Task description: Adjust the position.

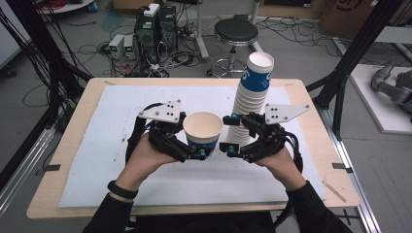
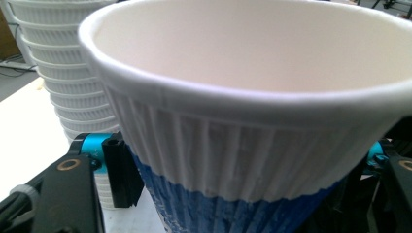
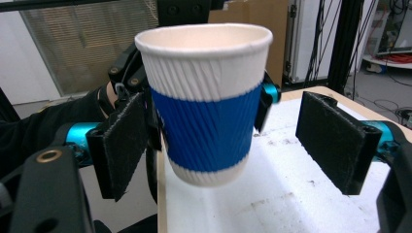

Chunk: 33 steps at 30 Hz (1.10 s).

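Note:
A paper cup [image 1: 203, 133] with a blue band and white ribbed top hangs upright above the table, and my left gripper [image 1: 198, 143] is shut on its lower part. In the left gripper view the cup [image 2: 252, 131] sits close between the jaws of that gripper [image 2: 250, 194]. A tall stack of the same cups [image 1: 253, 94] stands on the white mat [image 1: 121, 145], right of the held cup. My right gripper [image 1: 231, 133] is open in front of the stack's base, its tips just short of the held cup. In the right gripper view the cup [image 3: 206, 102] floats ahead of that gripper [image 3: 226, 143], pads wide apart, touching nothing.
The mat covers most of a wooden table [image 1: 73, 145]. Beyond the far edge are a black stool [image 1: 236, 31], computer boxes [image 1: 155, 29] and loose cables on the floor. Black frame posts [image 1: 350, 63] rise at the right.

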Available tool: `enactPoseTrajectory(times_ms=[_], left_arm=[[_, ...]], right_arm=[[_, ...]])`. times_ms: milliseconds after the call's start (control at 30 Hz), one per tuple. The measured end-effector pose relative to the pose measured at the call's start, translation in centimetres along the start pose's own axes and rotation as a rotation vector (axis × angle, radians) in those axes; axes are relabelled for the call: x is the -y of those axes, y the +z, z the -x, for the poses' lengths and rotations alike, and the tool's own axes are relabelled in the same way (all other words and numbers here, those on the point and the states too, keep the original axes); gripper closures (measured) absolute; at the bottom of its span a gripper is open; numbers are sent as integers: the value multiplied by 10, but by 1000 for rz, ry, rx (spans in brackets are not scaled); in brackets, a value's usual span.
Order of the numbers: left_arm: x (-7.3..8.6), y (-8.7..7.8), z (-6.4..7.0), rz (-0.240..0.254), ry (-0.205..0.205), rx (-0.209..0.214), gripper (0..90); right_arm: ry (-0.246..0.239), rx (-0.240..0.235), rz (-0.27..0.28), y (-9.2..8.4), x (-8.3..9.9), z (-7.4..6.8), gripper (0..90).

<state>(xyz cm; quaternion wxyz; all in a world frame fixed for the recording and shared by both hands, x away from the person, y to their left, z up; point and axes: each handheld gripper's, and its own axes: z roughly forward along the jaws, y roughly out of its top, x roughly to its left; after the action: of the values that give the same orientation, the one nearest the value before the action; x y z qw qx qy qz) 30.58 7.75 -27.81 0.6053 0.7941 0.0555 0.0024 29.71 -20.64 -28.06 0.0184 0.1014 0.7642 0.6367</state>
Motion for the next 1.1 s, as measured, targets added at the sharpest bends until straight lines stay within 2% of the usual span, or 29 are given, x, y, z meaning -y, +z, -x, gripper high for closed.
enactPoseTrajectory(times_ms=[233, 500, 1100], left_arm=[[-3, -7, 0, 20, 4, -16, 259], [-5, -12, 0, 30, 14, -34, 259], [-7, -11, 2, 35, 8, -52, 259]], right_arm=[[2, 6, -12, -1, 3, 2, 197], [4, 4, -42, 6, 8, 3, 197], [10, -26, -95, 26, 20, 1, 195]])
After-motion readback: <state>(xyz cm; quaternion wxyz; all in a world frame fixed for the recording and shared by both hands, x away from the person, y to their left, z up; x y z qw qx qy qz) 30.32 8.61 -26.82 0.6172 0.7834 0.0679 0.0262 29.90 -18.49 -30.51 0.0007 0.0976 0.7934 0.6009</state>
